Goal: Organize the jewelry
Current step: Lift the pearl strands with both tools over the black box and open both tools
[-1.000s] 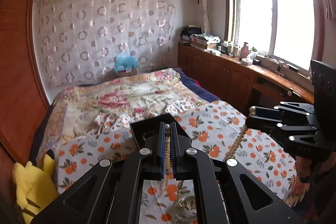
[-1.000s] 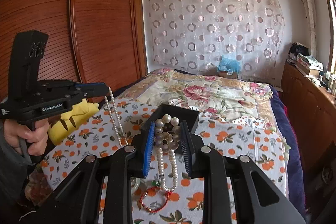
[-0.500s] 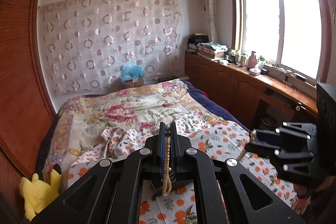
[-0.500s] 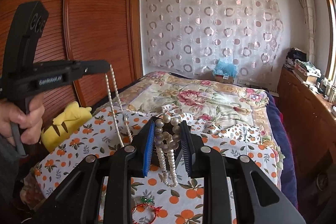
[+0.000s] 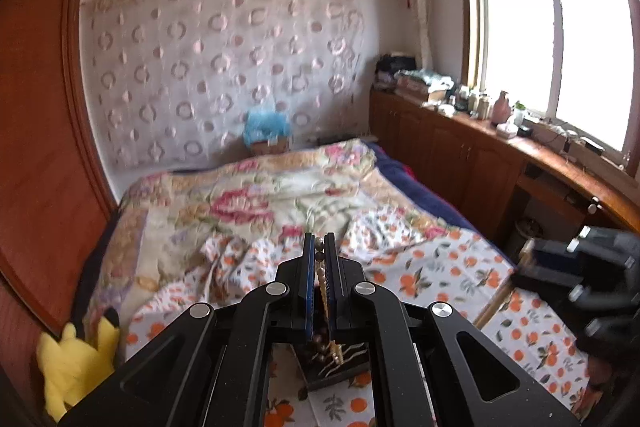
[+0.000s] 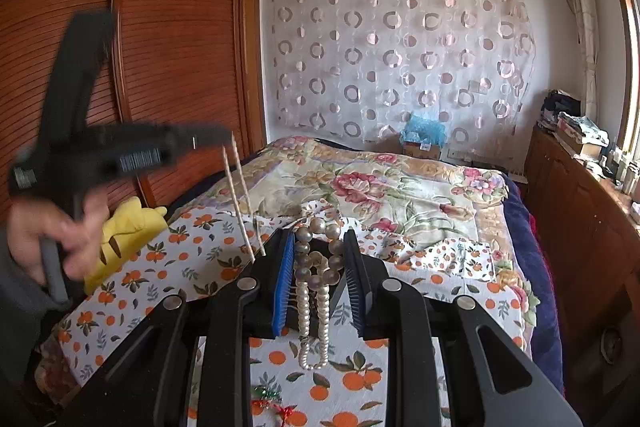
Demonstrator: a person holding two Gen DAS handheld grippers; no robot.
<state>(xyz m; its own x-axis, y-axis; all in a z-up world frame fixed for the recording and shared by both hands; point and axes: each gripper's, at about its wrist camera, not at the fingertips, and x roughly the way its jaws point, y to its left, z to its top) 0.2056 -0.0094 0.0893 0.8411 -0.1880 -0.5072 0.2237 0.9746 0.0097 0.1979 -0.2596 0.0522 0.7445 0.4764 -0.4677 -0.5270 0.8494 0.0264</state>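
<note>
My left gripper (image 5: 319, 247) is shut on a thin cream bead necklace (image 5: 325, 301), which hangs down over a dark jewelry box (image 5: 340, 367) on the orange-print cloth. In the right wrist view the left gripper (image 6: 216, 137) is blurred at the left with the thin necklace (image 6: 240, 203) hanging from it. My right gripper (image 6: 319, 243) is closed around a large pearl necklace (image 6: 314, 315), bunched between the fingers with a loop dangling below. A red and green bracelet (image 6: 272, 401) lies on the cloth beneath. In the left wrist view the right gripper's body shows blurred at the right.
An orange-print cloth (image 6: 192, 247) covers the near bed, a floral quilt (image 5: 260, 203) lies behind. A yellow plush toy (image 5: 76, 359) sits at the left by the wooden wardrobe (image 6: 160, 47). A wooden cabinet (image 5: 480, 155) with clutter runs under the window.
My left gripper has lifted higher with the thin necklace and is in motion. The jewelry box has come into view under it. The right gripper still holds the pearls.
</note>
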